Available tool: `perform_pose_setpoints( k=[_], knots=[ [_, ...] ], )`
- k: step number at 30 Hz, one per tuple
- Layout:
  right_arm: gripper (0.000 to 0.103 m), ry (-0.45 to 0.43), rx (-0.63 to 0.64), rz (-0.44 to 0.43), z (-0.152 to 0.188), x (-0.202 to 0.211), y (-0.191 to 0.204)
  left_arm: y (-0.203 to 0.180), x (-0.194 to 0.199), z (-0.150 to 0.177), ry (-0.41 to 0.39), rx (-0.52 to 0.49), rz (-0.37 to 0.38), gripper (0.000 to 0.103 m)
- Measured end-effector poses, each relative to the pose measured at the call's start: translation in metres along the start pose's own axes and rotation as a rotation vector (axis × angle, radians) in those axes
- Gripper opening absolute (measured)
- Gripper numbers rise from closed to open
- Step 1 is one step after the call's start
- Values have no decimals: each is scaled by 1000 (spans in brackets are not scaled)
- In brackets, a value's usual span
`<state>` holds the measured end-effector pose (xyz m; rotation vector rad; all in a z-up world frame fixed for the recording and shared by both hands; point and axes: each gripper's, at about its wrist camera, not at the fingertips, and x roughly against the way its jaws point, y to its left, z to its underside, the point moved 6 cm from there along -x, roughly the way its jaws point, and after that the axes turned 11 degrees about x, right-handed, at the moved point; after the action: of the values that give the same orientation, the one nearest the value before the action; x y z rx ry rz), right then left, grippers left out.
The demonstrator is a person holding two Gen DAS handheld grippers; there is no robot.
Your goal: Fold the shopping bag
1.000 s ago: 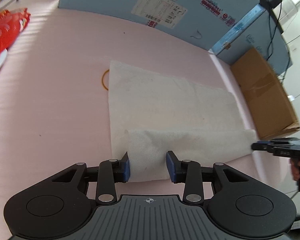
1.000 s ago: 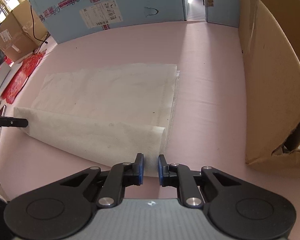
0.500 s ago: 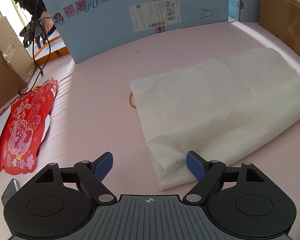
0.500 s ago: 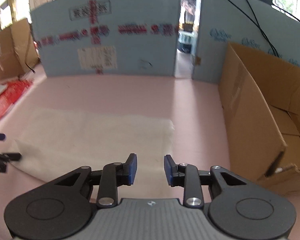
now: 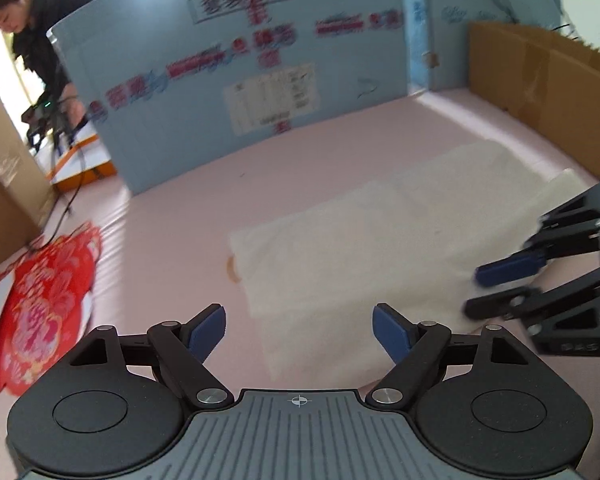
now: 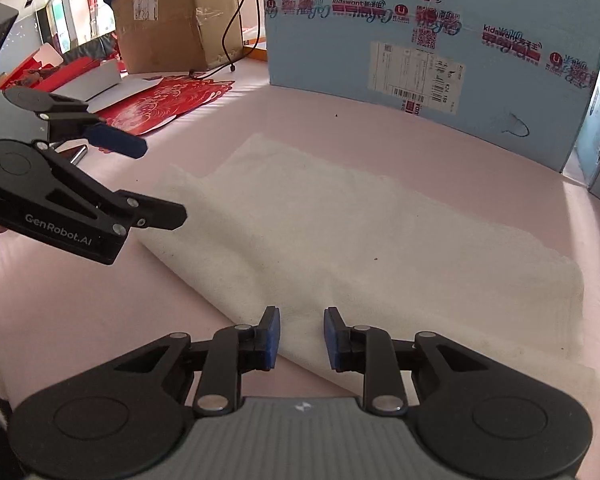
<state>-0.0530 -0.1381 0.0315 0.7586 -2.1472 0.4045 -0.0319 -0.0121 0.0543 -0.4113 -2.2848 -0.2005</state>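
The bag (image 6: 340, 240) lies folded flat on the pink desk (image 6: 80, 320). Left gripper (image 5: 299, 326): jaws released, just narrowed slightly. Right gripper (image 6: 299, 338): jaws released, just narrowed; both empty above the bag.

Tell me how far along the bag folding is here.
Done: the white shopping bag lies on the pink table with its near long edge folded over. In hand: nothing; the left claw and right claw are both open, off the fabric. Left: probably further folds to make it compact.
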Motion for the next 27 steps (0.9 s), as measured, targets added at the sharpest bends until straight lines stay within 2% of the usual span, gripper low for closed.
perform_pose_setpoints(
  k=[1, 2, 3, 4, 7, 9, 12, 15, 17, 18, 21, 24, 27],
  knots=[
    [27, -8, -16, -5, 1, 0, -1, -6, -5, 2, 15, -24, 13, 75],
    [27, -16, -31, -10, 2, 0, -3, -13, -13, 6, 40, -53, 25, 66],
    [27, -21, -39, -14, 2, 0, -4, -20, -21, 10, 65, -83, 38, 61],
    [27, -23, -41, -19, 3, 1, -5, -21, -28, 13, 87, -79, 50, 60],
    [28, -27, -57, -21, 6, 5, -12, -10, -40, 18, 136, 21, 82, 63],
    [34, -20, -116, 10, 14, 12, -29, -4, -43, 18, 147, 61, 95, 72],
    [36, -23, -257, 77, 38, 26, -69, -2, -44, 20, 142, 66, 102, 74],
    [35, 3, -344, 185, 67, 46, -106, -2, -46, 20, 137, 69, 102, 76],
    [37, 50, -349, 277, 84, 57, -124, -1, -46, 20, 139, 69, 107, 77],
    [45, 56, -352, 310, 89, 64, -129, 0, -46, 19, 141, 67, 110, 77],
    [46, 26, -366, 375, 96, 86, -134, 2, -49, 15, 182, 50, 132, 78],
    [57, -4, -362, 433, 100, 107, -135, 2, -53, 10, 222, 25, 145, 79],
    [71, -3, -165, 462, 91, 108, -112, -2, -52, 10, 216, 6, 125, 81]
  ],
)
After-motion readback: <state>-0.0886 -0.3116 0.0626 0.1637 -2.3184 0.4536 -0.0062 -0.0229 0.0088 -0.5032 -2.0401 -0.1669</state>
